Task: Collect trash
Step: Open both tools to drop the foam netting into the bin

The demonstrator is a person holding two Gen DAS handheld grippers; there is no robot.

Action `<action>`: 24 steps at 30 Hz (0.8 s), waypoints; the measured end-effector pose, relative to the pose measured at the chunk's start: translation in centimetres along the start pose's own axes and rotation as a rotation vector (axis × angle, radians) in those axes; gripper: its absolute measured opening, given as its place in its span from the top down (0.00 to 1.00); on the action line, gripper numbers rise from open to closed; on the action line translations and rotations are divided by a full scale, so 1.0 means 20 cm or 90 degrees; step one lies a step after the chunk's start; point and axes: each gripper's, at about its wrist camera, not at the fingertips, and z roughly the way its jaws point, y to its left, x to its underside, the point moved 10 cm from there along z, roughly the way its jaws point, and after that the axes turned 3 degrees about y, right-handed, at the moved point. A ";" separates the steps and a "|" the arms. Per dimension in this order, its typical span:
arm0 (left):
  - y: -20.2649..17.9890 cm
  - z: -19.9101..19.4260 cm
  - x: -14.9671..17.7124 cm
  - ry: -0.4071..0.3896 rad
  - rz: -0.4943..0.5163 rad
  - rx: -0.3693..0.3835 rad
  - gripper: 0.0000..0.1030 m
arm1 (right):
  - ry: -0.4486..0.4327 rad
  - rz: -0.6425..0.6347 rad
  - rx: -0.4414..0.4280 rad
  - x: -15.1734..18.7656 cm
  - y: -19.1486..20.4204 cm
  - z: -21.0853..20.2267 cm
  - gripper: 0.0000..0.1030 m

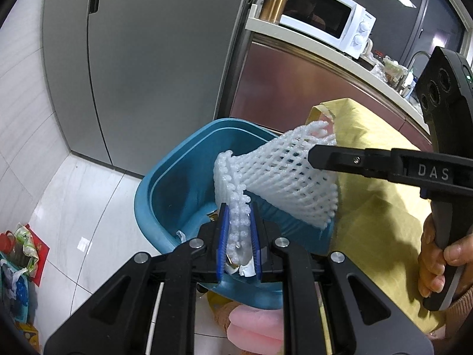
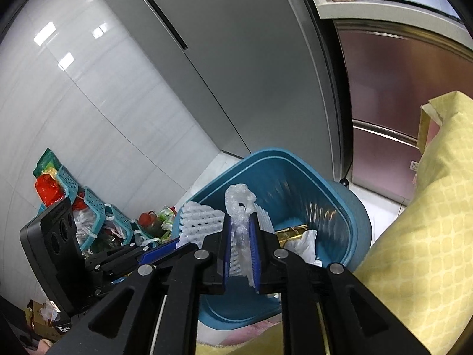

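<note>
A white foam fruit net (image 1: 289, 177) is stretched over the open blue bin (image 1: 177, 153). My left gripper (image 1: 238, 207) is shut on the net's bunched near end, its blue pads pressing on it. My right gripper (image 1: 310, 152) comes in from the right and pinches the far corner. In the right wrist view the right gripper (image 2: 241, 219) is shut on crumpled white net, and the rest of the net (image 2: 201, 219) runs left to the left gripper (image 2: 177, 240). Inside the bin (image 2: 266, 151) lie a gold wrapper (image 2: 292, 232) and white paper (image 2: 301, 245).
A grey fridge (image 1: 147, 59) stands behind the bin. A yellow cloth (image 1: 378, 207) covers a surface at the right. Teal baskets (image 2: 94, 207) with bags crowd the floor by the tiled wall. A microwave (image 1: 325, 17) sits on the counter. A hand (image 1: 434, 260) holds the right gripper's handle.
</note>
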 end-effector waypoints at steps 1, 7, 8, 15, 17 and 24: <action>0.00 0.01 0.00 0.001 -0.002 -0.001 0.86 | 0.001 0.001 0.001 0.00 0.00 0.00 0.88; -0.02 0.09 -0.02 0.011 -0.007 -0.002 0.79 | 0.003 0.013 0.006 0.01 -0.03 0.00 0.79; -0.02 0.10 -0.01 0.013 -0.007 -0.001 0.79 | 0.001 0.012 0.007 0.01 -0.03 -0.01 0.79; -0.05 0.07 -0.01 0.000 -0.006 0.013 0.76 | -0.007 0.021 0.000 0.03 -0.06 -0.06 0.79; -0.07 0.04 0.00 -0.008 -0.002 0.019 0.75 | -0.011 0.023 -0.005 0.04 -0.06 -0.09 0.79; -0.17 -0.08 -0.01 -0.040 0.020 0.049 0.66 | -0.039 0.018 -0.017 0.06 -0.06 -0.22 0.77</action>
